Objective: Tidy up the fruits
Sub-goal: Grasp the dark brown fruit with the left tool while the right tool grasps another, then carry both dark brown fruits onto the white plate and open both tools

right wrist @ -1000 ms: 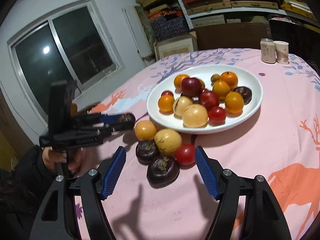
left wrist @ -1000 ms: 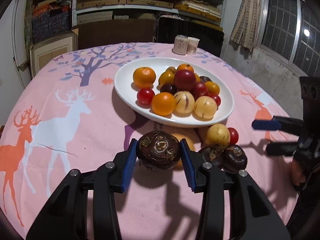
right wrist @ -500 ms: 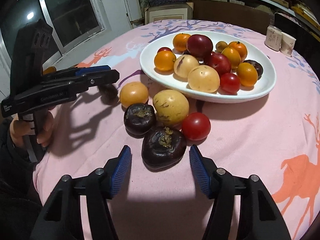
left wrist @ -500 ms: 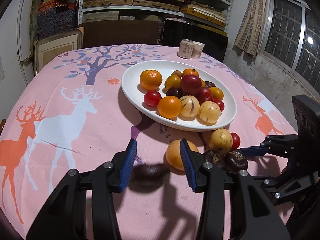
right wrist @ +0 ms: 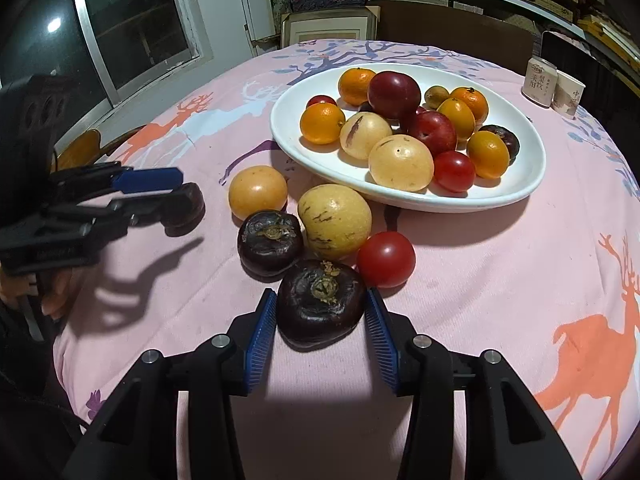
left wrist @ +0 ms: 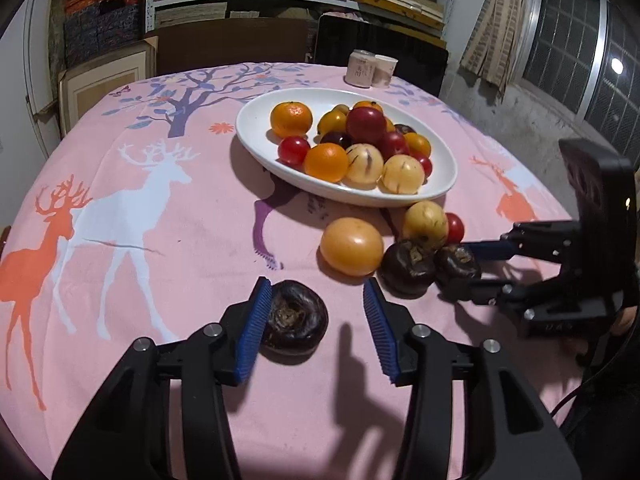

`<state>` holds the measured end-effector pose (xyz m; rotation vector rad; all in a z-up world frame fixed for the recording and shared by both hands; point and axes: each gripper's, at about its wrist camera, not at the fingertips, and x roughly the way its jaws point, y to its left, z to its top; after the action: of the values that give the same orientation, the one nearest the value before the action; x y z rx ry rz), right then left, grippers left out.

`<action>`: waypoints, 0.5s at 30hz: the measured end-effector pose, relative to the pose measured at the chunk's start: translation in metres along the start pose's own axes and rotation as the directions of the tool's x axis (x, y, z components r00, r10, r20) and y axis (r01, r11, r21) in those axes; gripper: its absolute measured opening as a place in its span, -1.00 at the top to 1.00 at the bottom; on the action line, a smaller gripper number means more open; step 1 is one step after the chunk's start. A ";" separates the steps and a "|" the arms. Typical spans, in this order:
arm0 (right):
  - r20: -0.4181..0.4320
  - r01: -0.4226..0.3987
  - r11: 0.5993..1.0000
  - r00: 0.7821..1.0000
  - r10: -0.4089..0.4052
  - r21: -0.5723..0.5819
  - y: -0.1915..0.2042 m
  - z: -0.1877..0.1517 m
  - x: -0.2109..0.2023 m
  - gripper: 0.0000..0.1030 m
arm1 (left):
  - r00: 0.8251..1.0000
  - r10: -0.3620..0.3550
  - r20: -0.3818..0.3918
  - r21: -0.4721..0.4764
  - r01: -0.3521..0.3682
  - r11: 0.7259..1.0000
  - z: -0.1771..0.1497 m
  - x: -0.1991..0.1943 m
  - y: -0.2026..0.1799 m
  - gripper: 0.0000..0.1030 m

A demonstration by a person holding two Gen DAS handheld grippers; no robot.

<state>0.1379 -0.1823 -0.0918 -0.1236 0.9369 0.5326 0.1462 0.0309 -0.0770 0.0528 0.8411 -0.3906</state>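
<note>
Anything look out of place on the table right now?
Yes: one dark fruit lies alone on the cloth, apart from the pile by the plate, touching only one pad of the left gripper, whose jaws have just been opening.

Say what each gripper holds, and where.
Right gripper: closing onto the nearest dark purple fruit, pads at its sides. Left gripper: opening, holds nothing; its dark fruit lies on the cloth.

Left gripper (left wrist: 312, 332) parted, right gripper (right wrist: 320, 322) clamped
</note>
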 end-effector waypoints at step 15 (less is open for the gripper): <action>0.005 -0.007 1.000 1.000 0.007 0.023 -0.003 0.000 0.000 0.13 | 0.988 0.091 -0.124 0.119 -0.076 0.990 -0.004 0.024 -0.018 0.10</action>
<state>0.1392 -0.1845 -0.0918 -0.0985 0.9388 0.5284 0.1517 0.0077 -0.0950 0.2208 0.9409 -0.3588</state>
